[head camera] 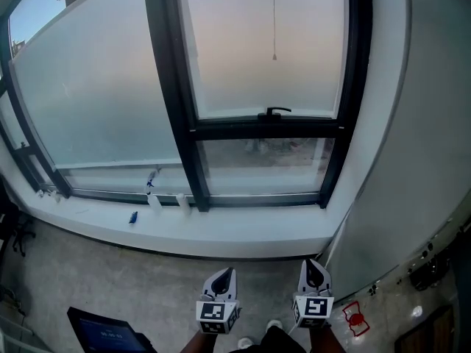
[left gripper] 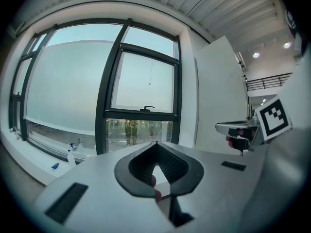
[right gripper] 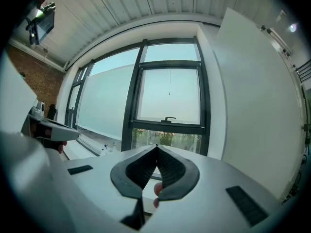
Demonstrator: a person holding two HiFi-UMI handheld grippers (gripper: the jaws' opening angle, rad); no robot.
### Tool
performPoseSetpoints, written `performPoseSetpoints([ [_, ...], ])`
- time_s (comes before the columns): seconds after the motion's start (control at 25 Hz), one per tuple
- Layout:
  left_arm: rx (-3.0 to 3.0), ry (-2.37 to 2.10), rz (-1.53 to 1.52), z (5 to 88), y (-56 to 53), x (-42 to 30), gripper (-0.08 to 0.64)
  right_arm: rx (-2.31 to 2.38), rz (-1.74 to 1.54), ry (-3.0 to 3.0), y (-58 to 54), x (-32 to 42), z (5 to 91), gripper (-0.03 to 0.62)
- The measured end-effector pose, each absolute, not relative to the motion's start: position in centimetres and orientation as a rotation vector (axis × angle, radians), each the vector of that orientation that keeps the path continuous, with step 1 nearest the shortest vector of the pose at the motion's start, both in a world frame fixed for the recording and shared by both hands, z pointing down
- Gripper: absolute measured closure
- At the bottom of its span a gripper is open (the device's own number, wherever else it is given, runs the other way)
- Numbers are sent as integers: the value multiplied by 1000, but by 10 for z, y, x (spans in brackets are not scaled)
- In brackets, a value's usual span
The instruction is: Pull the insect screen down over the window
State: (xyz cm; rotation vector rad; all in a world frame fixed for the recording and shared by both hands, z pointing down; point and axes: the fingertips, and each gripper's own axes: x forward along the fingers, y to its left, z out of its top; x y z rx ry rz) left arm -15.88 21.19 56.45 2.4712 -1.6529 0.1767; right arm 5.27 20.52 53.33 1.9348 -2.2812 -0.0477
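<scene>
Surface finishes, window bay.
Window frame (head camera: 176,109) dark, matt, metal-looking; upper pane (head camera: 265,50) frosted, lower pane (head camera: 265,164) clear glass; sill (head camera: 243,237) smooth white; floor (head camera: 147,285) speckled grey; left tongs (left gripper: 156,143) and right tongs (right gripper: 156,147) matt grey, ribbed black pads (right gripper: 167,166).

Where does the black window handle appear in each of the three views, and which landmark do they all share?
Head view: black window handle, upper middle, slightly right of centre.
Left gripper view: handle, at the picture's centre.
Right gripper view: handle, just below and right of centre.
Shared landmark: the thin pull cord hanging straight above the handle.
</scene>
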Motion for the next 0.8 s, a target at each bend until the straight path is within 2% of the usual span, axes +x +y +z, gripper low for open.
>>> performPoseSetpoints([
  [0.8,2405,-1726,200,559,92,-123,558,1847,47,-2353,97,66,555,589],
])
